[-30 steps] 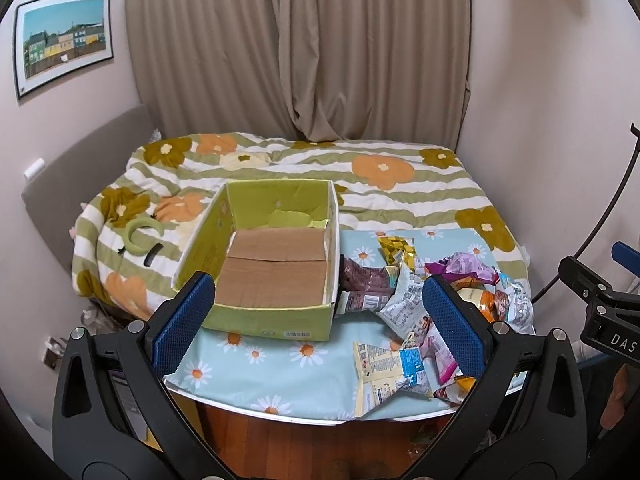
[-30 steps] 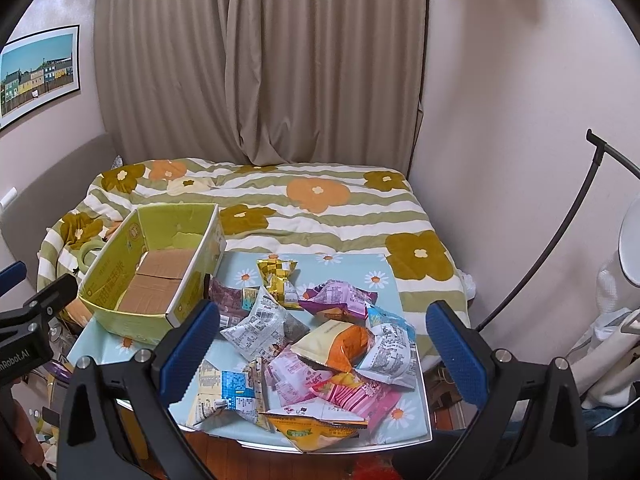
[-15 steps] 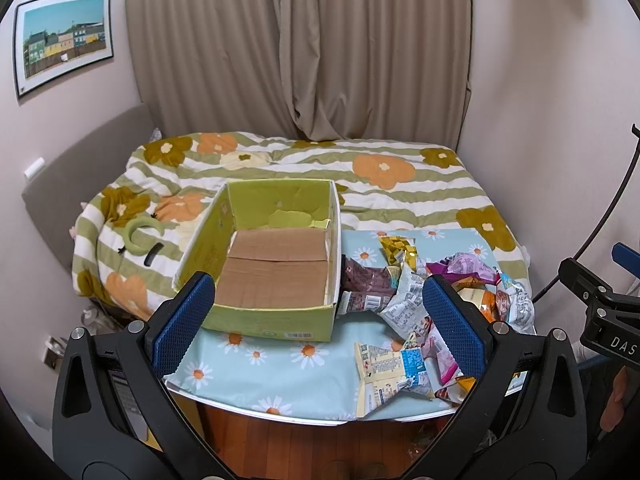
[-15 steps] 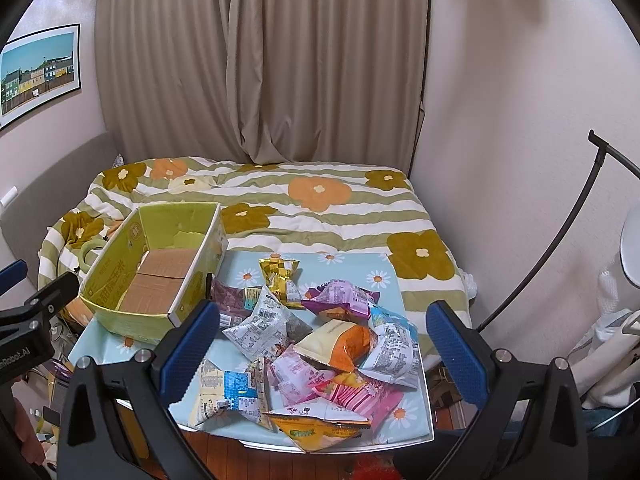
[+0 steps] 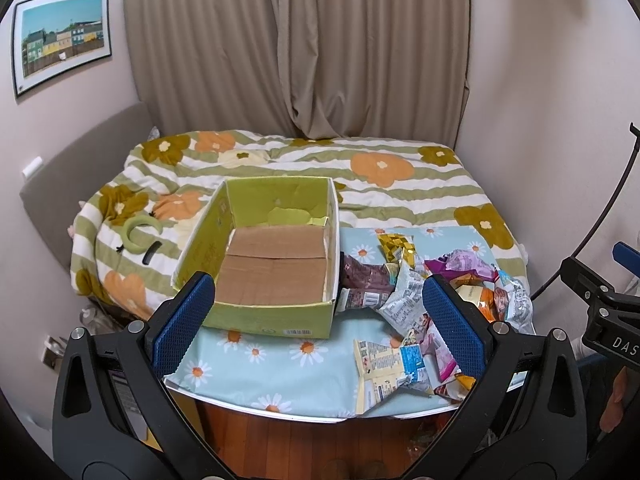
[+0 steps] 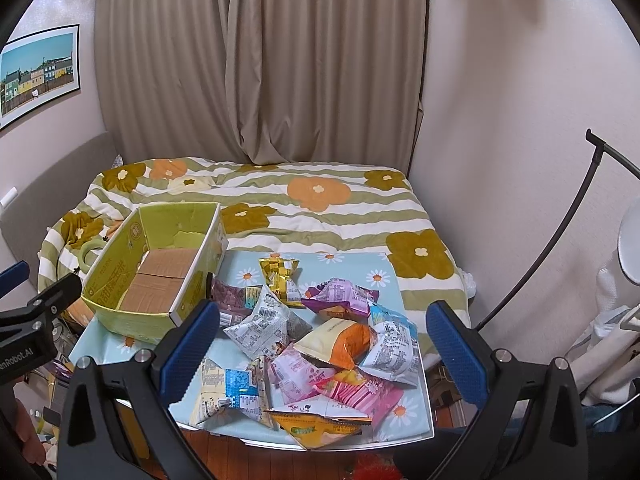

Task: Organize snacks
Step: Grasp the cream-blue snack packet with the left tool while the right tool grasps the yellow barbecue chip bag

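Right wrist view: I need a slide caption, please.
Open right gripper hovers above crinkly snack packets piled beside an empty green cardboard box on a daisy-print table.

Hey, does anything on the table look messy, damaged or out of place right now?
Yes. The snack packets lie in a loose overlapping heap, one orange packet poking past the table front edge. The green box has nothing inside, and its back wall lining looks torn.
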`<action>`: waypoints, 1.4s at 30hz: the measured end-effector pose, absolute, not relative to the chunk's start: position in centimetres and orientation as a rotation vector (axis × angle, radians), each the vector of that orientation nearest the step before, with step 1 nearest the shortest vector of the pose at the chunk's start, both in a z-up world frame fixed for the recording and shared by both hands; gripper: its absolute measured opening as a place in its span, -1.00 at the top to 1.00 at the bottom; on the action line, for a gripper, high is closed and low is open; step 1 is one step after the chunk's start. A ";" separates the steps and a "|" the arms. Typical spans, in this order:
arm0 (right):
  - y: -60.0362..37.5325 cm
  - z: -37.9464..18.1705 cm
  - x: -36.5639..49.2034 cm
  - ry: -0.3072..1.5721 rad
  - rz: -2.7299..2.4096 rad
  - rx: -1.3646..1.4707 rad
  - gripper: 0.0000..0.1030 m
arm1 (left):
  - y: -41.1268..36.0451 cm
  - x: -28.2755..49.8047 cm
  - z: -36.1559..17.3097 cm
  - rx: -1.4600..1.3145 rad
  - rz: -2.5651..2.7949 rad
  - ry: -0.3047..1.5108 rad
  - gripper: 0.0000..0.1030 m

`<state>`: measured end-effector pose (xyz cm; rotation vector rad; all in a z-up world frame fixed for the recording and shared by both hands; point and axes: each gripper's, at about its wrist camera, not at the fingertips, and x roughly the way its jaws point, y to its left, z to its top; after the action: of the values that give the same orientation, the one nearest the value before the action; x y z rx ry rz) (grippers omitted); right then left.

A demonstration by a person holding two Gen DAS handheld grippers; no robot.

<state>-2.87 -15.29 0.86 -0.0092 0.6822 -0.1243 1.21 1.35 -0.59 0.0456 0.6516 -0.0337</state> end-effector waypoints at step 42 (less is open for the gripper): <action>-19.0 -16.5 -5.2 0.970 0.020 0.086 -0.99 | -4.7 6.2 -20.8 -0.099 -0.159 1.183 -0.99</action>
<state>-5.21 -19.05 -16.53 0.0860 0.9696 0.0205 6.23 -4.71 -20.77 -0.0988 1.1832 -0.1594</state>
